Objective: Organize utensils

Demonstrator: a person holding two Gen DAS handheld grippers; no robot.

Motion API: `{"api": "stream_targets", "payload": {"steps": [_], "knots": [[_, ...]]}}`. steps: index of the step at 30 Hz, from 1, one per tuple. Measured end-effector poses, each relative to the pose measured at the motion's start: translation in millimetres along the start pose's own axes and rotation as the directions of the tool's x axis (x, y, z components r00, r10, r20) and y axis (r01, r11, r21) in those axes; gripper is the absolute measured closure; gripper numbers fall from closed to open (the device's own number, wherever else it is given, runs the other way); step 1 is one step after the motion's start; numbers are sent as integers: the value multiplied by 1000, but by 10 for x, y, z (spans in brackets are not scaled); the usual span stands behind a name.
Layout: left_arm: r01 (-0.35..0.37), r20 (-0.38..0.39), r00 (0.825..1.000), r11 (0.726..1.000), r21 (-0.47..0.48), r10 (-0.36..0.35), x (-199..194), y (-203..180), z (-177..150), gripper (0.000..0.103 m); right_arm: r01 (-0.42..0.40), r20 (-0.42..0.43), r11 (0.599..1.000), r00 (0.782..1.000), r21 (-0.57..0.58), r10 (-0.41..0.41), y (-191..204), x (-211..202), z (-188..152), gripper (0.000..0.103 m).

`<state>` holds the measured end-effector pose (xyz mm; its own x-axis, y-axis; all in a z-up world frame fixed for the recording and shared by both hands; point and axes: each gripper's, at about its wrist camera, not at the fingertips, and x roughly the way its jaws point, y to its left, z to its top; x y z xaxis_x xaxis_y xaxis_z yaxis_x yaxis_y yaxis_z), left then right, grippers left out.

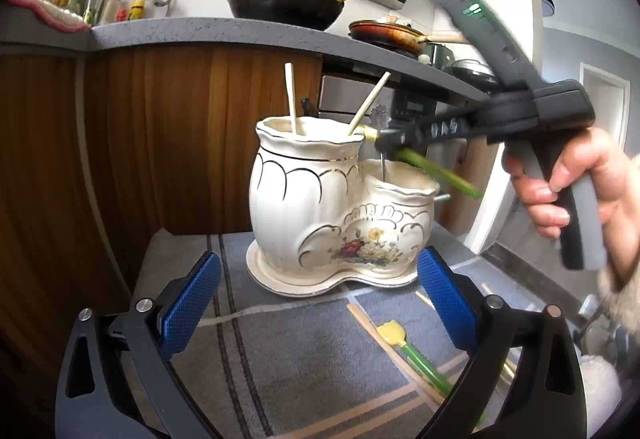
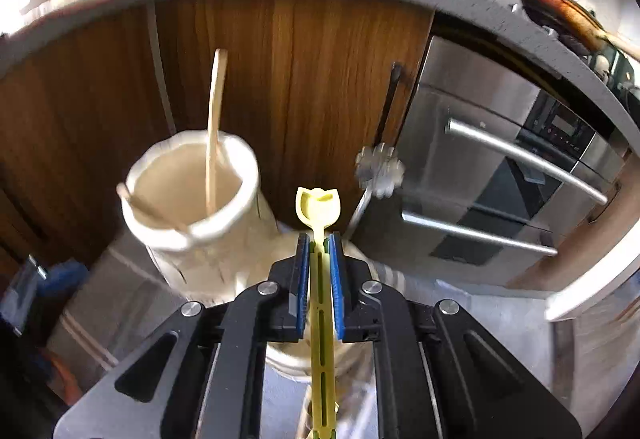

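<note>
Yellow-green plastic utensil [image 2: 319, 235]: light, stiff, likely slick; best held mid-handle, as now; right gripper [image 2: 319, 271] clamped on its handle; long axis runs 12-6 in the wrist view, tulip end at 12, over the ceramic holder [image 1: 320, 199] on the counter [image 1: 280, 359]; left gripper [image 1: 320, 303] open, empty, at 6 of holder.

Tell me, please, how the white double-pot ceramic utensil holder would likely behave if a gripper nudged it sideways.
The ceramic holder looks thick-walled and glazed, so probably heavy, slippery and chip-prone. It sits on its own saucer-like base on the cloth mat, so it would more likely slide than tip.
</note>
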<state>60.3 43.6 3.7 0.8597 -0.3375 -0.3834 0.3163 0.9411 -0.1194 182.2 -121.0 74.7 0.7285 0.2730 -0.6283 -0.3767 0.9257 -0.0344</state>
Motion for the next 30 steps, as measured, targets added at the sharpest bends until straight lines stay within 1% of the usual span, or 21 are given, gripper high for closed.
{"api": "stream_targets", "payload": {"steps": [2, 3, 4, 5, 8, 10, 14, 15, 19, 22, 25, 29, 30], "knots": [[5, 0, 1000, 1000, -10, -5, 6, 5, 6, 6, -6, 80, 999, 997, 31, 3, -32, -64, 11, 93], [6, 1, 1000, 1000, -10, -6, 7, 0, 7, 6, -16, 142, 999, 990, 48, 9, -39, -103, 3, 93], [6, 1, 1000, 1000, -7, -6, 9, -3, 6, 6, -20, 184, 998, 983, 54, 10, -42, -113, 8, 93], [4, 2, 1000, 1000, -2, -4, 8, -11, 5, 6, -23, 238, 998, 971, 62, 7, -42, -130, -2, 93], [6, 3, 1000, 1000, 9, -6, 7, -29, -5, 6, -35, 331, 996, 944, 83, 6, -26, -96, -45, 93], [10, 3, 1000, 1000, 10, -10, 6, -29, -5, 6, -31, 367, 997, 930, 75, 2, 1, -47, -77, 93], [14, 6, 1000, 1000, 9, -14, -1, -22, -2, 6, 36, 424, 999, 905, 27, -44, 84, 12, -133, 93], [15, 5, 1000, 1000, 9, -15, -2, -20, -3, 6, 48, 430, 999, 902, 17, -51, 101, 23, -152, 93], [16, 5, 1000, 1000, 10, -16, -5, -22, -2, 6, 44, 421, 999, 906, 17, -47, 83, 50, -207, 93], [18, 5, 1000, 1000, 12, -18, -8, -28, -1, 6, 23, 412, 999, 910, 48, -40, 7, 8, -250, 93], [17, -1, 1000, 1000, 18, -17, 5, -37, -6, 6, -20, 390, 997, 921, 79, -12, -88, -43, -314, 93], [15, -5, 1000, 999, 31, -15, 18, -57, -14, 6, -56, 351, 994, 936, 98, 18, -163, -72, -410, 93], [11, -5, 1000, 999, 40, -11, 19, -68, -18, 6, -54, 342, 993, 939, 100, 17, -173, -78, -426, 92]]}}
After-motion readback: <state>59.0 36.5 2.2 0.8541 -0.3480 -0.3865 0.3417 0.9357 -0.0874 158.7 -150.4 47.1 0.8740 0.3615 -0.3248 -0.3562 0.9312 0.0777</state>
